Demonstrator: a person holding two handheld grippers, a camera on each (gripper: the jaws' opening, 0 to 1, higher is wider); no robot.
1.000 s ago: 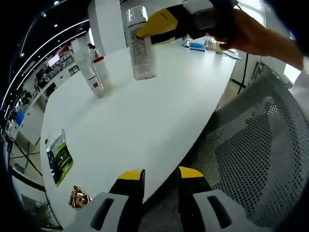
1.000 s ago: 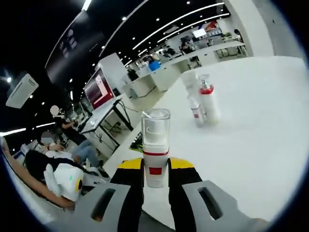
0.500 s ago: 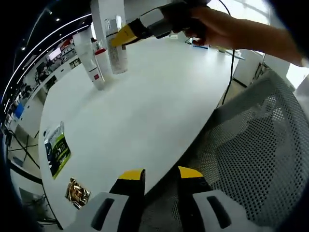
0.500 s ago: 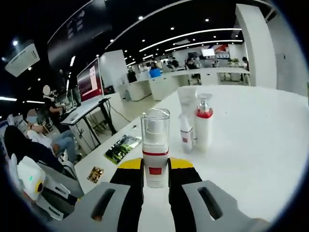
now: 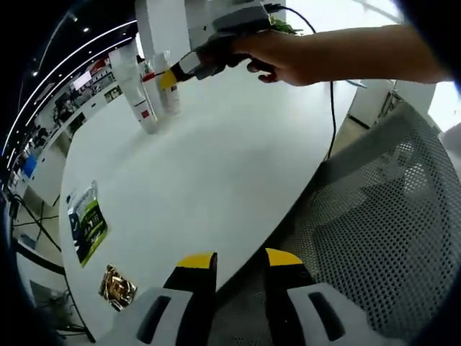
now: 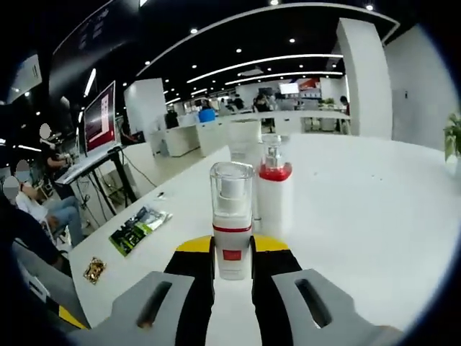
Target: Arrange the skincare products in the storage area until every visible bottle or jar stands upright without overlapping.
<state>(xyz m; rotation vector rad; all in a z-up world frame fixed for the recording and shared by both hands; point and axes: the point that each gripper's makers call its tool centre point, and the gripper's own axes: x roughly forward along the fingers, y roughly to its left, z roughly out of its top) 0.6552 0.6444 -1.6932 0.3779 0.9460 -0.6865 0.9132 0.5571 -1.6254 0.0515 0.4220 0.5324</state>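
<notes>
Right claw (image 6: 232,252) carried clear-capped bottle (image 6: 231,216) to far-edge bottles (image 5: 148,101), gripping it; placing next. Left claw (image 5: 240,263) narrow, empty.

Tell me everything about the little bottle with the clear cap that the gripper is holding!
The bottle stands upright between the right gripper's yellow-tipped fingers, which press its sides. It has a tall see-through cap on top, a thin red band below it, and a white body with a small red label. It looks like smooth plastic. Just behind it stands a white red-collared bottle on the white table.
</notes>
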